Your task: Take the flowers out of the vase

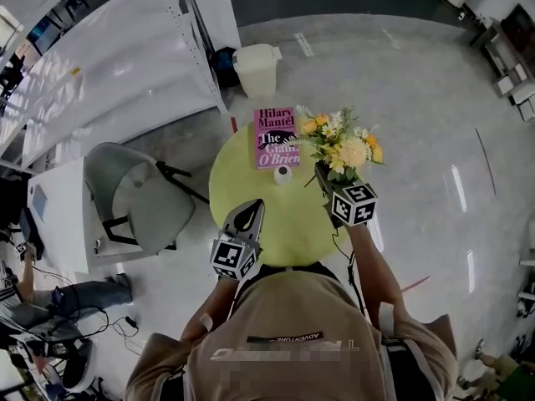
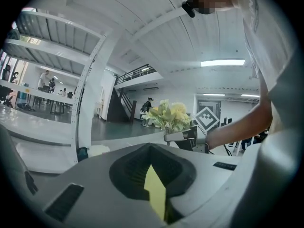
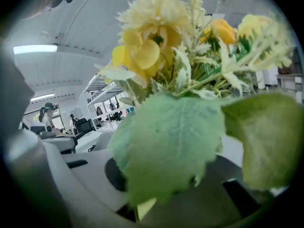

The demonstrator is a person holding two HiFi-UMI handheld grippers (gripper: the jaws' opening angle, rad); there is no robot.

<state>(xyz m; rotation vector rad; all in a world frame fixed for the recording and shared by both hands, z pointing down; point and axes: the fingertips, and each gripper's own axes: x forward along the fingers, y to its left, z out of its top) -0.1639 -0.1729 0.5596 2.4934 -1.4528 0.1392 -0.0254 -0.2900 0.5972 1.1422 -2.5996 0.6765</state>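
Our right tongs pinch the yellow bouquet by its stems, right of the white vase, seemingly so they clear its mouth. Our left tongs, pressed together and empty, idle near the vase.

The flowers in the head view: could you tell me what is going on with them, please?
A person is working with two handheld grippers over a round green table. The right gripper is shut on the yellow flowers, holding them beside the small white vase, clear of it. The left gripper hangs shut and empty over the table's near side.
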